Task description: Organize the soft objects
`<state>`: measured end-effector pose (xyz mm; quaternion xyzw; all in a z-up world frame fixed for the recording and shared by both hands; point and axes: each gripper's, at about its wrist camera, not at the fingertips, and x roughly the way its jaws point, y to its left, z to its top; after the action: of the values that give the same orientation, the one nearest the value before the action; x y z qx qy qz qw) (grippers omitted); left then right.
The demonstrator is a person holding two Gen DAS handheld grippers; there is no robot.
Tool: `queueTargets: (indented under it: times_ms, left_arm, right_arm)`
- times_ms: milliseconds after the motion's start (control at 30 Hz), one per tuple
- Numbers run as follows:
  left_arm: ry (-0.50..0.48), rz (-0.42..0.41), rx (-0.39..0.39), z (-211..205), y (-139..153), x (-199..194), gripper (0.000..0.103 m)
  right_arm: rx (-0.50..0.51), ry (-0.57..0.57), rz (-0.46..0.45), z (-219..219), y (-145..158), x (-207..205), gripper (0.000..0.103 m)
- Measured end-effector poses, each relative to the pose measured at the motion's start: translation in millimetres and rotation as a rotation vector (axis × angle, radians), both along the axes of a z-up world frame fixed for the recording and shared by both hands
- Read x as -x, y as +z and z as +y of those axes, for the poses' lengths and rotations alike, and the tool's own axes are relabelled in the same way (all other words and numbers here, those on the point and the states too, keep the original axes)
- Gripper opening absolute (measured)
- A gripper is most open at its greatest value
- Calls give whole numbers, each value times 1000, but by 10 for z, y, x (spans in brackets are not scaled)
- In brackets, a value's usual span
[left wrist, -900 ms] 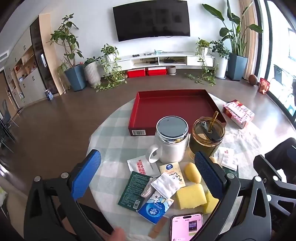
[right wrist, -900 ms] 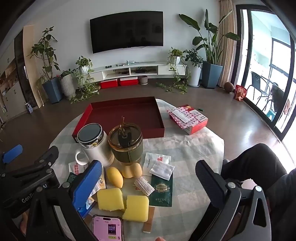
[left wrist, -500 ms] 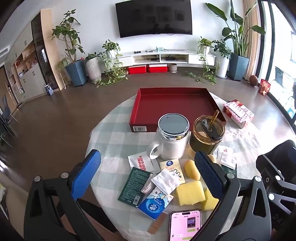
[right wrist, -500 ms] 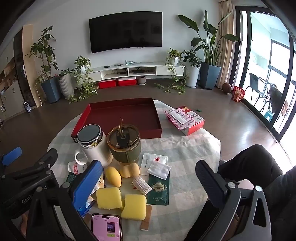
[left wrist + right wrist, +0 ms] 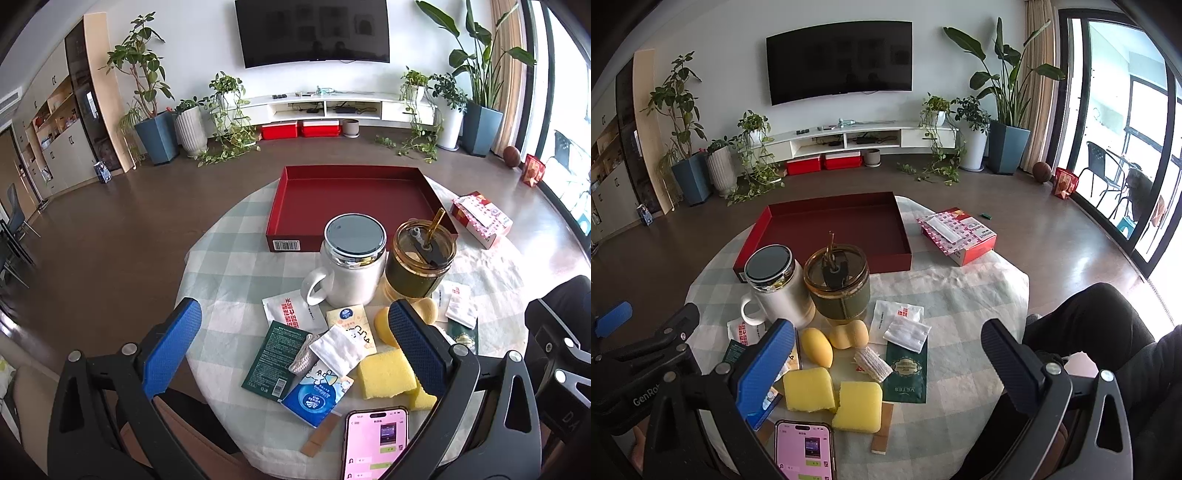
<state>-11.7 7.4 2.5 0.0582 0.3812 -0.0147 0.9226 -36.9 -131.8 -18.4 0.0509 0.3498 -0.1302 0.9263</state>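
Round desk (image 5: 207,280) with a pale green checked cloth stands in a bright living room. Nearest the viewer, two hand-held tools hover over its near edge: the left tool (image 5: 295,343) and the right tool (image 5: 886,350), each spread wide and grasping nothing.

Just beyond them lies a lit pink phone (image 5: 376,443), and beside it two yellow sponges (image 5: 809,389) touching edge to edge. Around these sit a blue tissue pack (image 5: 314,397), dark green sachets (image 5: 907,373), a folded white cloth (image 5: 338,349), a small woven roll (image 5: 871,363), white packets (image 5: 895,315) and two egg-shaped yellow puffs (image 5: 816,345).

Farther back stand a white lidded mug (image 5: 351,269) and an amber glass cup with a straw (image 5: 419,266), side by side. Behind them rests an open red box (image 5: 354,201), with nothing inside. A red patterned carton (image 5: 956,234) lies off to the right.

At the far wall hang a dark television, a low white shelf and potted plants.

Judging from this, sorting has not begun: every soft item is loose on the cloth and the red box, the likely destination, awaits them.

Compared with a moment ago, both views have shifted slightly, so the tools have drifted a little above the desk; no object has moved.
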Motion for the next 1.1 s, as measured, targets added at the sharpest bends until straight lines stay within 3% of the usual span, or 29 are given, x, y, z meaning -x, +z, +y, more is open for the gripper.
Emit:
queueTargets:
  times_ms: [233,467,1100]
  left_arm:
    - [-1,15,-3,-7,-29,2,103]
    - [-29,91,8,-93,-122,9,103]
    - [-44,106,-18,-314,-101,430,103]
  right_arm:
    - [-15,1,30,-20,-43,-15,103]
    - [-25,-10,85,-65,-86,-2,103]
    - [-16,-11,103,-185,-70,396,103]
